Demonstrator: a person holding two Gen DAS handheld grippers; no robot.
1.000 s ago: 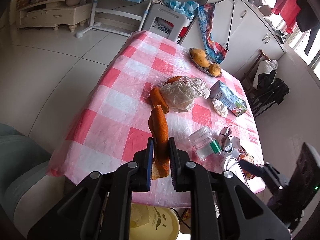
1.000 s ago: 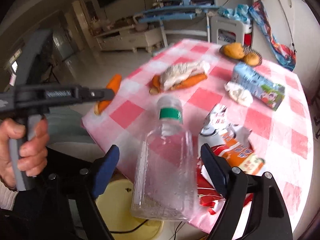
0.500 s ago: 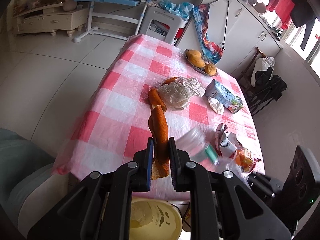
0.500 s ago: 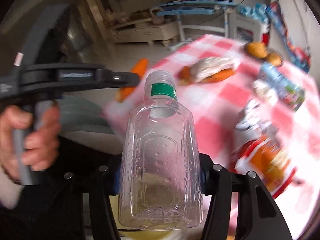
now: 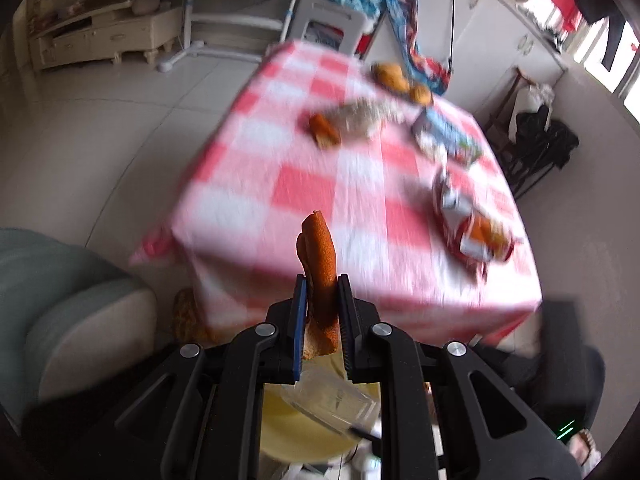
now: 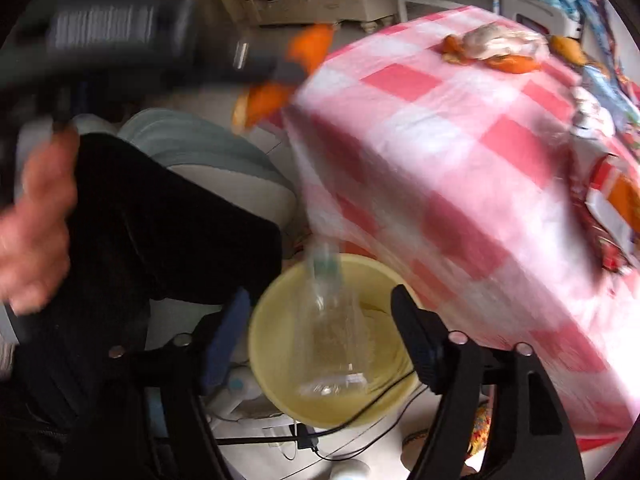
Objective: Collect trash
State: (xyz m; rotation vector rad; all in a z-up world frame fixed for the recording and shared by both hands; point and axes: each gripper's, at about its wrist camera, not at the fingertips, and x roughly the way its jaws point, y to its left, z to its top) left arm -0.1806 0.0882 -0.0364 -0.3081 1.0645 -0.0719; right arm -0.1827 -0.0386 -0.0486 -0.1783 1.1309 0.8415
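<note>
Left gripper (image 5: 322, 280) clamped on orange peel (image 5: 319, 258) off the table's near edge; right gripper (image 6: 320, 304) spread wide, clear bottle (image 6: 330, 332) loose over yellow bin (image 6: 272, 364).

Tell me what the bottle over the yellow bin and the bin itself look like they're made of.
The bottle looks like clear thin plastic: you see the bin through it, and it has a green neck band. The yellow bin seems to be smooth moulded plastic with a soft sheen, though motion blur leaves that open.
</note>
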